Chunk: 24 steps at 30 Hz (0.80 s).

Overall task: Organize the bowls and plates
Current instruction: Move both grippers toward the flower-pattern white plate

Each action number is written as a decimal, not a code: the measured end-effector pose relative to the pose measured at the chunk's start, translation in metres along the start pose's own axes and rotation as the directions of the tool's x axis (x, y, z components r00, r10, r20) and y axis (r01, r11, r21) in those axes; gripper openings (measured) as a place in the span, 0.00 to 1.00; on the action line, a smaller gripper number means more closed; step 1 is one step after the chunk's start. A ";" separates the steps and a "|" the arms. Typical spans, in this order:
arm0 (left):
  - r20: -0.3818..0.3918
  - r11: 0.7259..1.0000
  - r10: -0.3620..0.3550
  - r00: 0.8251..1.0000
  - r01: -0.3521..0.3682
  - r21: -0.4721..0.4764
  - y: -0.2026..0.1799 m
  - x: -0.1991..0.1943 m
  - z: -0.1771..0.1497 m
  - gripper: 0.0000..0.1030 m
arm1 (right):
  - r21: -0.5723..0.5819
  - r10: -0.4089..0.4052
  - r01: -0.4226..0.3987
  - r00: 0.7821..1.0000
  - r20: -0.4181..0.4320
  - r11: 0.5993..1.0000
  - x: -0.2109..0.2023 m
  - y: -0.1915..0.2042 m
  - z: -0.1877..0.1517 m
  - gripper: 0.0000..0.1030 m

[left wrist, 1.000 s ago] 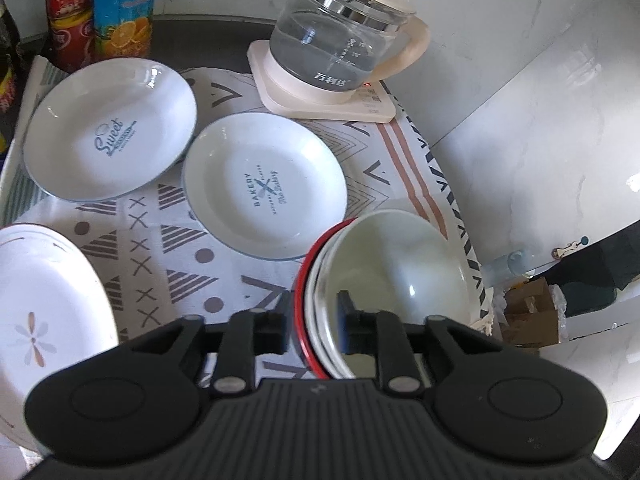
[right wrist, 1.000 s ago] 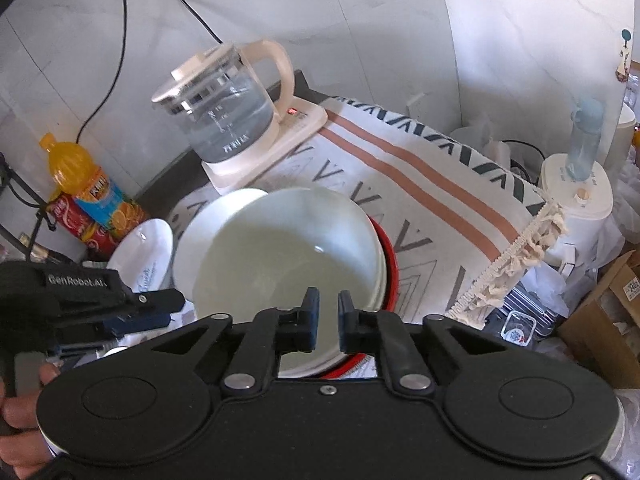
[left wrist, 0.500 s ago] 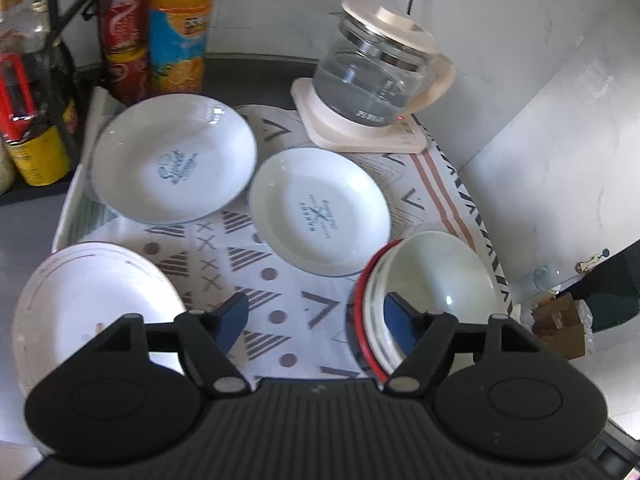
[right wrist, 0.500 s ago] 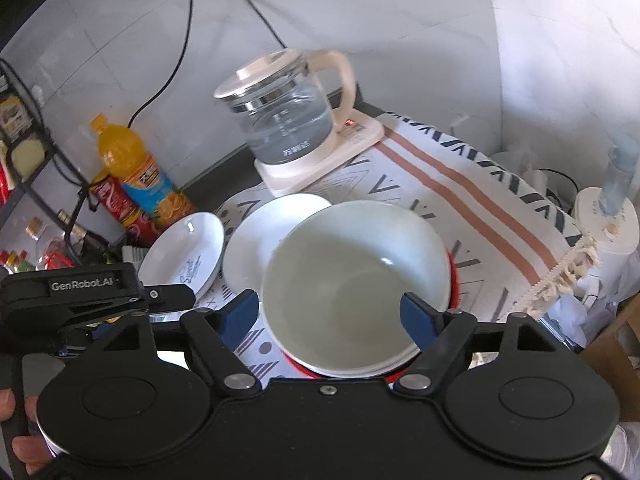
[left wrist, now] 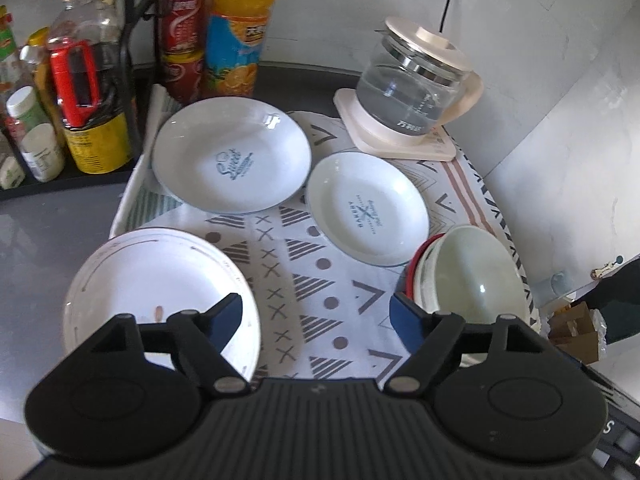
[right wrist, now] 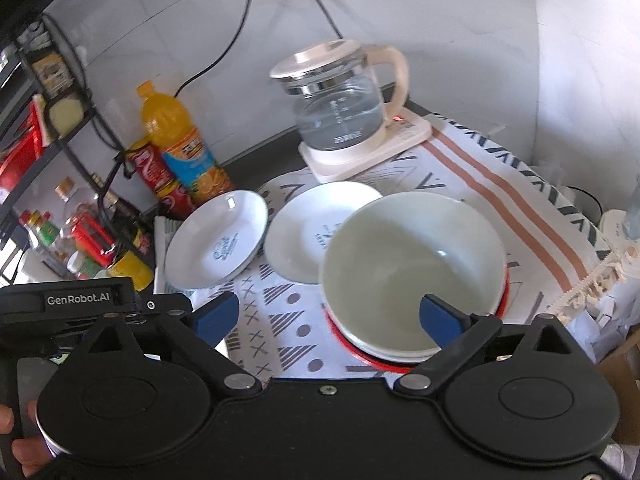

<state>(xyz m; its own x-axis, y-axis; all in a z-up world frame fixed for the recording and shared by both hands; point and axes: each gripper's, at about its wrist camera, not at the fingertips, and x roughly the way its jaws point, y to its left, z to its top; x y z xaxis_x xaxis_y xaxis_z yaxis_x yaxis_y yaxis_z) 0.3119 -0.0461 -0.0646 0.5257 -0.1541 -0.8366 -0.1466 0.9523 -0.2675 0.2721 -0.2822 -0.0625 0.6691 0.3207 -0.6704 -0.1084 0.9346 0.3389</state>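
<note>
pale green bowl (right wrist: pixel 412 272), white plates, red-rimmed stack, geometric cloth (left wrist: pixel 316 280)

Sunlit marble wall (right wrist: pixel 460 12), dark countertop (left wrist: pixel 48 248)

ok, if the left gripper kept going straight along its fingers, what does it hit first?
Probably the patterned cloth: the open left gripper frames bare cloth between the flower plate and bowl stack. Depth unclear.

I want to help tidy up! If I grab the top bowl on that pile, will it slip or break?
The pale green bowl looks glazed and shiny, so probably slippery. It seems ceramic, likely stiff and breakable if dropped. It sits nested in the bowls underneath, so the pile may shift.
</note>
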 end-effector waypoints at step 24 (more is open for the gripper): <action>0.062 0.982 0.115 0.991 -0.104 -0.160 0.091 -0.041 -0.032 0.85 | -0.212 0.081 -0.097 0.993 -0.083 0.972 0.021 0.080 -0.022 1.00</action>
<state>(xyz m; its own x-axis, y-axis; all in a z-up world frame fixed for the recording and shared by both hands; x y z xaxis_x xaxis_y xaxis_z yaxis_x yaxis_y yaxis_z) 0.2503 0.0385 -0.0701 0.5559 -0.0270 -0.8308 -0.3323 0.9089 -0.2518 0.2616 -0.1968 -0.0639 0.5946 0.4070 -0.6934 -0.3264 0.9103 0.2544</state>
